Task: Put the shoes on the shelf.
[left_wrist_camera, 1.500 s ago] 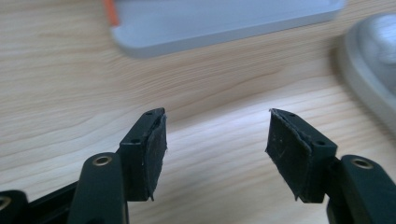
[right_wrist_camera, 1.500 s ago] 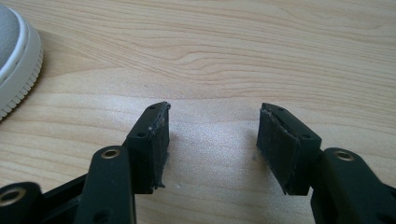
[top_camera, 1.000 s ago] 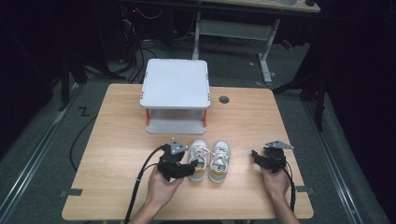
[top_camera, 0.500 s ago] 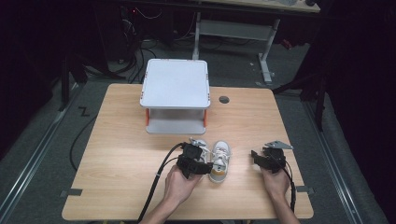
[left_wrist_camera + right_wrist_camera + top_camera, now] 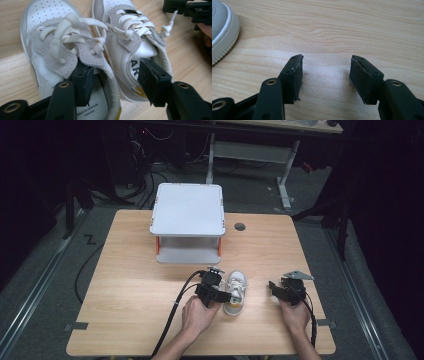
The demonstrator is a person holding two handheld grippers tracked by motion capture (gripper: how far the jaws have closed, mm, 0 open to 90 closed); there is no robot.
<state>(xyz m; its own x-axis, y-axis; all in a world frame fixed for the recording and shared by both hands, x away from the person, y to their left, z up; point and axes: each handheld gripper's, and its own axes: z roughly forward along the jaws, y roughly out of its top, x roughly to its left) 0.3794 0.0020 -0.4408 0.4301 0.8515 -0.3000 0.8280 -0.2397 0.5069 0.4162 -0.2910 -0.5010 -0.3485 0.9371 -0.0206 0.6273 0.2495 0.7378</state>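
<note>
Left tool [image 5: 112, 82]: jaws apart, one inside the opening of each shoe, straddling the two adjoining inner walls; not clamped. Left shoe [image 5: 62, 50] and right shoe [image 5: 132, 42]: small white-and-grey lace-ups, side by side, touching, near the bench's [image 5: 125, 270] front edge, about midway along it. Right tool [image 5: 325, 75]: jaws apart, empty, low over bare wood near the front right corner, beside the pair. White two-tier stand [image 5: 187, 222]: toward the back edge, well apart from the shoes.

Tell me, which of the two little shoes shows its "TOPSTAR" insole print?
The left shoe in the left gripper view; the other shoe's opening shows different letters.
</note>
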